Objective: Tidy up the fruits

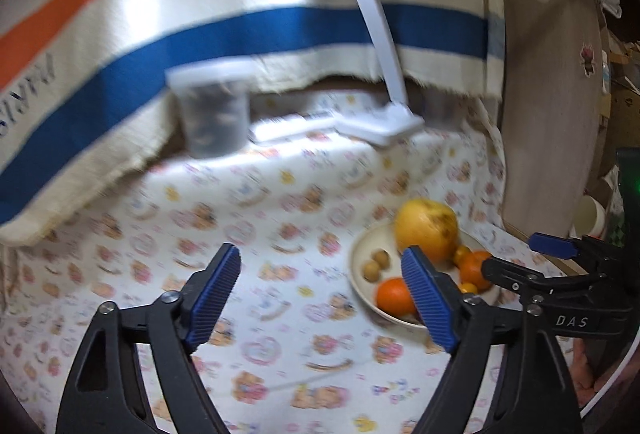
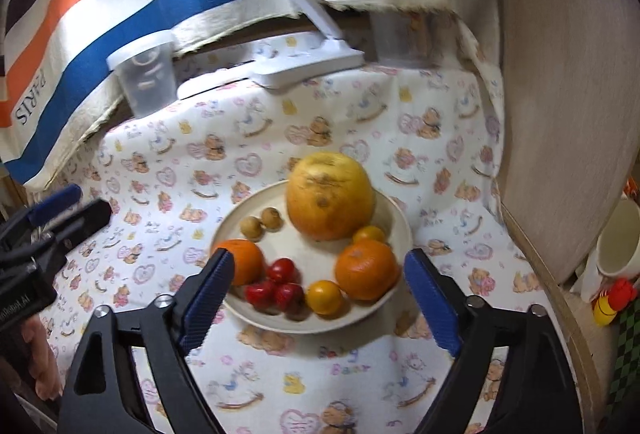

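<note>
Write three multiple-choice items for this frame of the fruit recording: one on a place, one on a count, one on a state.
1. Where does the big yellow fruit lie?
A. on the plate, at its far side
B. on the cloth beside the plate
C. inside the plastic cup

2. How many small red fruits are on the plate?
A. one
B. three
C. six

3. How do the right tongs stand?
A. shut on an orange
B. shut on nothing
C. open, holding nothing

Answers:
1. A, it rests within the rim, behind the oranges.
2. B, the right wrist view shows three clustered at the near side.
3. C, the two blue pads stand wide apart, with the plate seen between them.
</note>
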